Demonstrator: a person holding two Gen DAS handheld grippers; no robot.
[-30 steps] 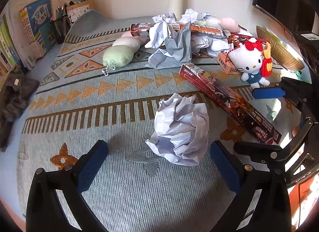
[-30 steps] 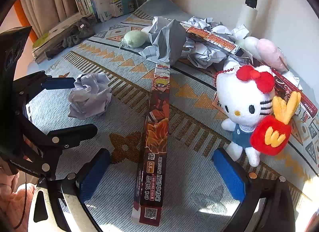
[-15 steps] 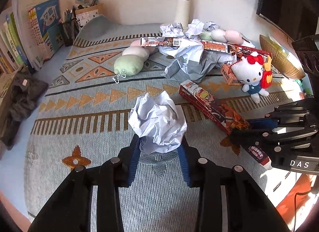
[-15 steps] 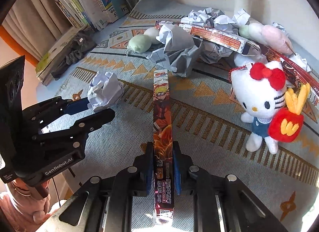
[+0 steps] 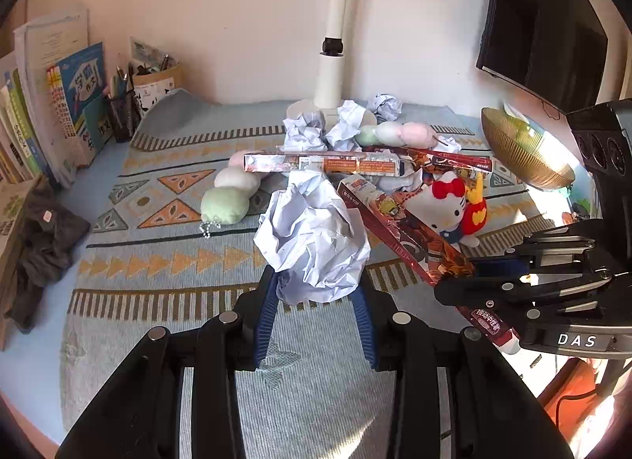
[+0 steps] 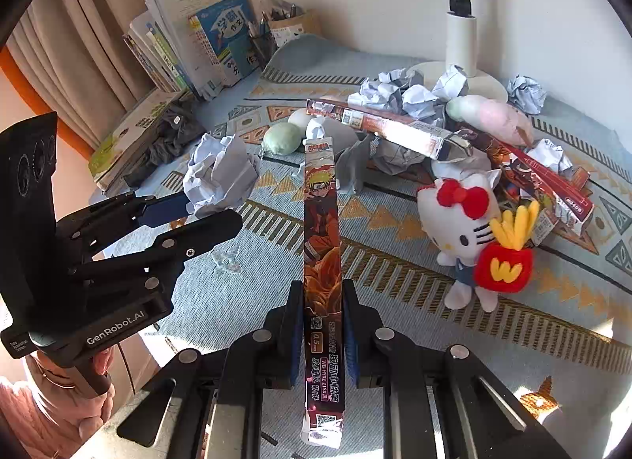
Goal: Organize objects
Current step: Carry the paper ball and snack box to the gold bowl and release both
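Left wrist view: we are pinching a crumpled paper ball [image 5: 314, 245] in the left claw [image 5: 316, 303], its blue pads closed in against the ball's lower edges, the ball sitting lifted above the patterned mat [image 5: 158, 261] on the table. At three o'clock the right claw [image 5: 474, 273] is clamping a long orange-and-red anime box [image 5: 399, 230], which is slanting up toward twelve. Just beyond it, at about two o'clock, a white cat plush [image 5: 446, 210] with a red bow is lying on the mat. Farther out at twelve, more crumpled paper and long boxes are piling around a white lamp base [image 5: 331, 76]; books [image 5: 59, 103] are standing at ten.

From the right wrist, we are seeing the right claw [image 6: 323, 324] squeezed tight on the anime box [image 6: 320, 230], the box running straight toward twelve. The left claw [image 6: 185, 214] is holding the paper ball [image 6: 221, 174] at ten o'clock, and the cat plush [image 6: 466, 222] is lying at two.
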